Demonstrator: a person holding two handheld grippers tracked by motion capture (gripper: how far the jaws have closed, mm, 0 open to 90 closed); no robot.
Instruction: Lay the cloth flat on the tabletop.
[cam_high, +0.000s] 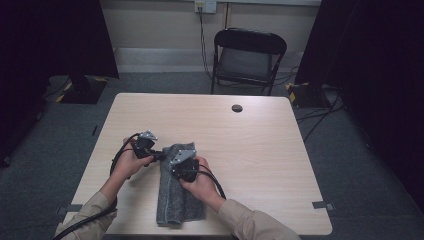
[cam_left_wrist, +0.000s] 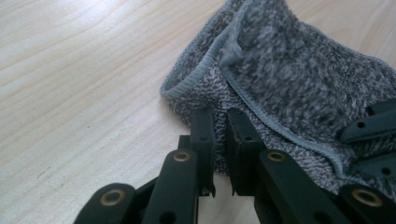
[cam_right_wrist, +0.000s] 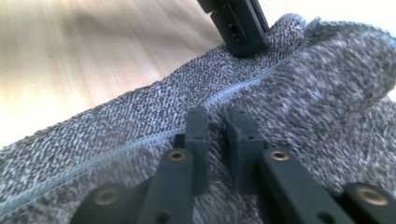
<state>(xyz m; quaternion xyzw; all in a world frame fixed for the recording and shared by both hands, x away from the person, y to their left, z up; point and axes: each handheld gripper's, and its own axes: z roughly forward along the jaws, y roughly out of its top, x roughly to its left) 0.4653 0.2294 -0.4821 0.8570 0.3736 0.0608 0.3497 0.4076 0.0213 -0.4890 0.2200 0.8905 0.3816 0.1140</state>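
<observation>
Both of your hands sit close together over the near middle of the table (cam_high: 260, 130), forearms coming in from the near edge. Your left gripper (cam_left_wrist: 219, 122) pinches the hemmed edge of the grey towel (cam_high: 177, 200) near its far corner, jaws nearly closed on the fabric. Your right gripper (cam_right_wrist: 217, 122) clamps the same edge just beside it. That towel lies folded lengthwise toward you.

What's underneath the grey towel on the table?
The grey towel lies on the wooden table. Bare wood shows around it. The towel covers whatever might lie beneath its folds.
</observation>
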